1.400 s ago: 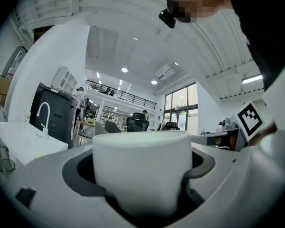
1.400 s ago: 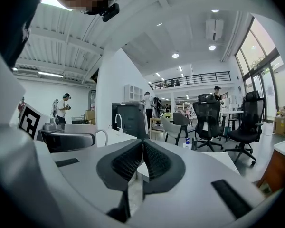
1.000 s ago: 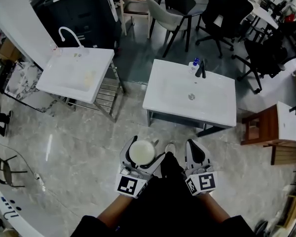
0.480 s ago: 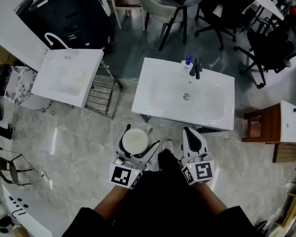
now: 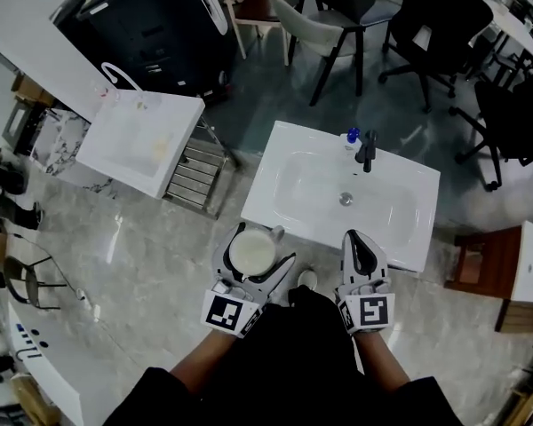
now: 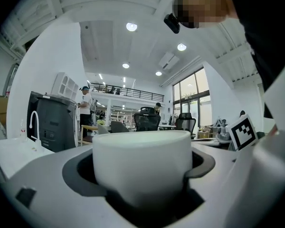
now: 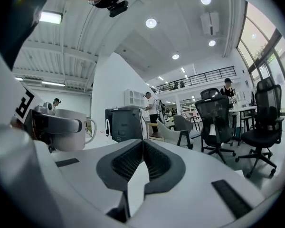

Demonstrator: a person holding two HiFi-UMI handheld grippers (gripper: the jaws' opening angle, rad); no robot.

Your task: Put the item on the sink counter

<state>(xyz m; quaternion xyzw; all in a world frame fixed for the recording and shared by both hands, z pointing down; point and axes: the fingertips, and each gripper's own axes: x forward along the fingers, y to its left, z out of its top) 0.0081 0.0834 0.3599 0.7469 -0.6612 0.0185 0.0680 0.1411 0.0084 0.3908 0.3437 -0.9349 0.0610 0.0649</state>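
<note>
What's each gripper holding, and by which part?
Left gripper: mug, jaws clamped on opposite sides of its body, handle free. Right gripper: nothing, jaws together.

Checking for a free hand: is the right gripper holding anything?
No, the right gripper has its jaws closed against each other with nothing between them.

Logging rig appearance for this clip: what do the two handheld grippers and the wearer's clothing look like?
Both the left gripper and right gripper have light grey, smooth moulded bodies tapering toward the jaws, which carry dark ribbed pads. Each bears a cube with black-and-white square markers at its rear. No cables show. The person wears black clothing.
</note>
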